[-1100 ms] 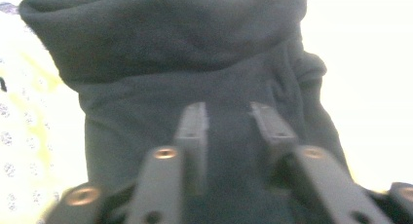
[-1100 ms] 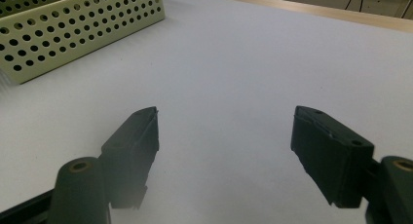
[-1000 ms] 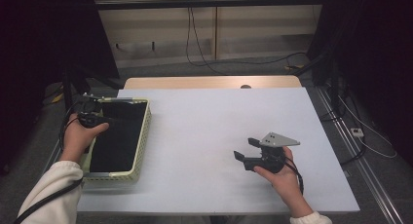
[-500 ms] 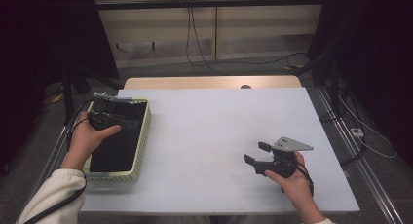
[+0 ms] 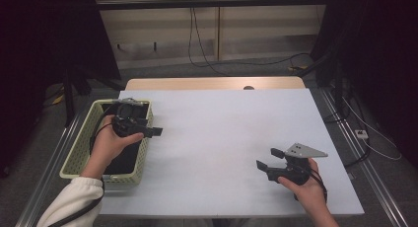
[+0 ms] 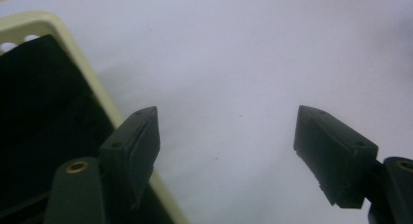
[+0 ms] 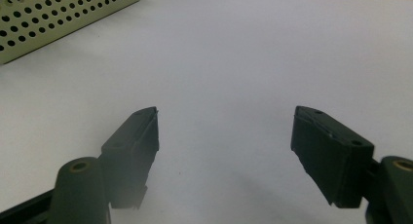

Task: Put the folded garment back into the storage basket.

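Dim room, black curtains both sides, cables along the back wall, and a plain white table taking up most of the high view. Nothing loose on the sheet itself afaict.

Nearest the camera, the right gripper sits low over the table's near right part, pointing toward the middle. Its jaws are spread wide with nothing between them — the right gripper view just has bare white sheet in the gap and a corner of the perforated basket wall far off.

Further back on the left is the pale green basket at the table's left edge, with something dark lying flat inside it — a black pad or cloth, can't tell which. The left gripper is over the basket's right rim, tips sticking out over the table. Its jaws have just been opening and now stand well apart, holding nothing; in the left gripper view one jaw hangs over the basket rim and the other over white table.

My read: the drop-off into the basket looks done and the left hand is clearing away from it, empty. Next move imo calls for lifting clear of the rim w/o snagging it, then bringing both grippers back over open table — no other item around to grab.
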The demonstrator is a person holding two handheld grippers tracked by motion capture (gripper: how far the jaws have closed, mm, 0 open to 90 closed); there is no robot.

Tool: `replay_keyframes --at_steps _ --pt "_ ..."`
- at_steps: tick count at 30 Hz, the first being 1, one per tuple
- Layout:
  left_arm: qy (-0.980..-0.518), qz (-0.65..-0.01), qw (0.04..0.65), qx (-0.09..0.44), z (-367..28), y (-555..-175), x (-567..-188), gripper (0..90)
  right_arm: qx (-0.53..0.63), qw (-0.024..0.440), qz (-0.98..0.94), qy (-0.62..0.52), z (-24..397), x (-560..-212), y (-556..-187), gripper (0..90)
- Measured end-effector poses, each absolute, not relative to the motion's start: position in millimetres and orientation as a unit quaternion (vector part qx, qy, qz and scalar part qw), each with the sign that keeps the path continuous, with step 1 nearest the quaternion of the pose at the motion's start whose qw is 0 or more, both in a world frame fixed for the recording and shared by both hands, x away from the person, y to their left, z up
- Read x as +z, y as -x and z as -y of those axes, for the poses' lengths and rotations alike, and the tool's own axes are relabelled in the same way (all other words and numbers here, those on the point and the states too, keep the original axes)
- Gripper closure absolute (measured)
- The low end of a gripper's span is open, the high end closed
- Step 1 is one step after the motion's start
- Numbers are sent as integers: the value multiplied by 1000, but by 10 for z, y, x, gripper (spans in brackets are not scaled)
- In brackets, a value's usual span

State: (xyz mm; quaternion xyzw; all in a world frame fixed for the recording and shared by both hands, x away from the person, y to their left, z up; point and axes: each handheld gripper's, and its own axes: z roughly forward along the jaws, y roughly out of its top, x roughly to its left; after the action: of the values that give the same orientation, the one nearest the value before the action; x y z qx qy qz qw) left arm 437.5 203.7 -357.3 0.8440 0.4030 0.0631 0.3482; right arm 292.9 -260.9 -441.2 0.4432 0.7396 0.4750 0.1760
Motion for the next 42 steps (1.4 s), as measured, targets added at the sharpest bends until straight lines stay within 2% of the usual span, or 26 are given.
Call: replay_keyframes --at_steps 22,42 --pt "-854 -360 373 39 -1700 -4000 -3772 220 459 182 -747 -446 2767 -4464 -2844 262" --pt "-855 -352 380 20 -1720 -3726 -4028 203 452 185 -750 -446 2836 -4486 -2789 261"
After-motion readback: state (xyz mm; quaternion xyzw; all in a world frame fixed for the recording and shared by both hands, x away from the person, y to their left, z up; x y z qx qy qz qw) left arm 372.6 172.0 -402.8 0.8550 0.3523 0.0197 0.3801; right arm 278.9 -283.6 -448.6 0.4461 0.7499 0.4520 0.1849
